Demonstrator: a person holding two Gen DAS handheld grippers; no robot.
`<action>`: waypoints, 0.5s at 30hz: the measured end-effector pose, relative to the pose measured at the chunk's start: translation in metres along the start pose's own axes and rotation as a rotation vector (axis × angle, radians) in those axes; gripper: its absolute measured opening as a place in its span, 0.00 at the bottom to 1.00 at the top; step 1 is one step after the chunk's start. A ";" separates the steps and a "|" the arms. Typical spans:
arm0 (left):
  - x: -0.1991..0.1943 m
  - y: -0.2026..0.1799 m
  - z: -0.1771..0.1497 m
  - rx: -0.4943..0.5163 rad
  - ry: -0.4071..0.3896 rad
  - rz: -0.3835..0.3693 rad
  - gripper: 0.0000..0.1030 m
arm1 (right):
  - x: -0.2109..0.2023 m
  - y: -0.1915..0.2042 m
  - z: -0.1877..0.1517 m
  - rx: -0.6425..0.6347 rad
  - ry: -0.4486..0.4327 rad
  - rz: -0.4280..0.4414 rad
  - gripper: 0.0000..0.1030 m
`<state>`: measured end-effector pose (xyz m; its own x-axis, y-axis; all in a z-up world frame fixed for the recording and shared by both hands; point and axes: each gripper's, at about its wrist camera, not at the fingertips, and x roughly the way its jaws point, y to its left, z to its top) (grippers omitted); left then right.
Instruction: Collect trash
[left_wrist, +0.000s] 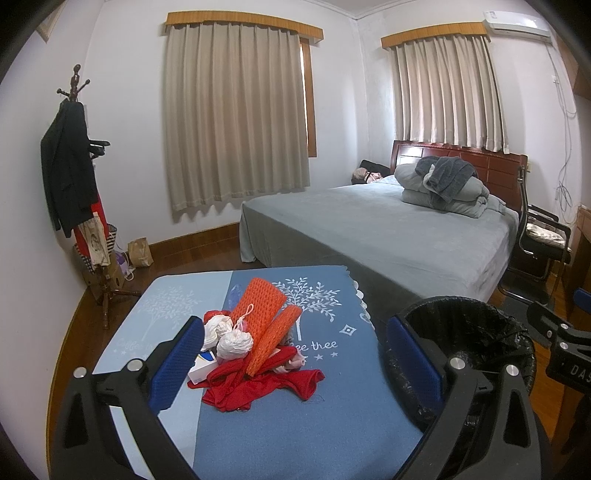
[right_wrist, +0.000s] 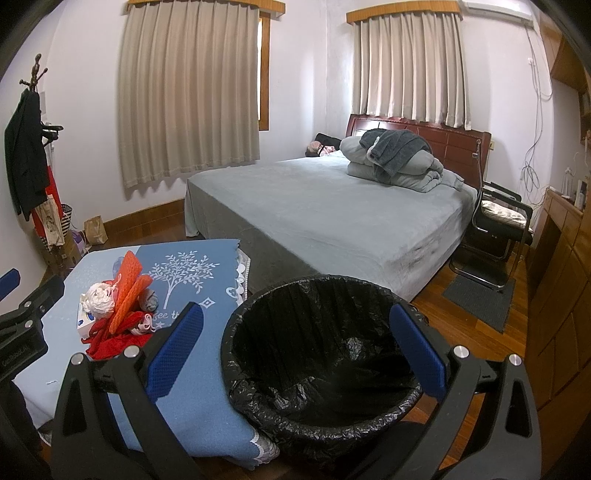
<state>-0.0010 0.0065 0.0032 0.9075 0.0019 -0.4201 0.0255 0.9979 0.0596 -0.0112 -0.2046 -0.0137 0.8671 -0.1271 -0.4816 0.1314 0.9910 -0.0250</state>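
Fingers (left_wrist: 181, 363) spread, trash pile (left_wrist: 255, 350) ahead

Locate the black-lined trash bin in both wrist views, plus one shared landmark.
Left wrist: trash bin at lower right, partly behind the left gripper's right finger.
Right wrist: bin at lower centre, between the right gripper's open fingers.
Shared landmark: orange mesh on the blue table.
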 end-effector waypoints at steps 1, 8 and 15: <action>0.000 0.000 0.000 0.000 0.000 0.000 0.94 | 0.000 0.000 0.000 0.000 0.000 0.000 0.95; 0.000 0.001 0.000 -0.004 0.003 0.003 0.94 | 0.002 0.003 0.004 -0.001 0.001 0.003 0.95; 0.005 0.009 -0.005 -0.021 0.012 0.017 0.94 | 0.007 0.011 0.001 -0.015 0.005 0.018 0.95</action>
<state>0.0020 0.0155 -0.0031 0.9027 0.0191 -0.4299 0.0016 0.9989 0.0476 -0.0032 -0.1947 -0.0170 0.8667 -0.1096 -0.4867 0.1090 0.9936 -0.0296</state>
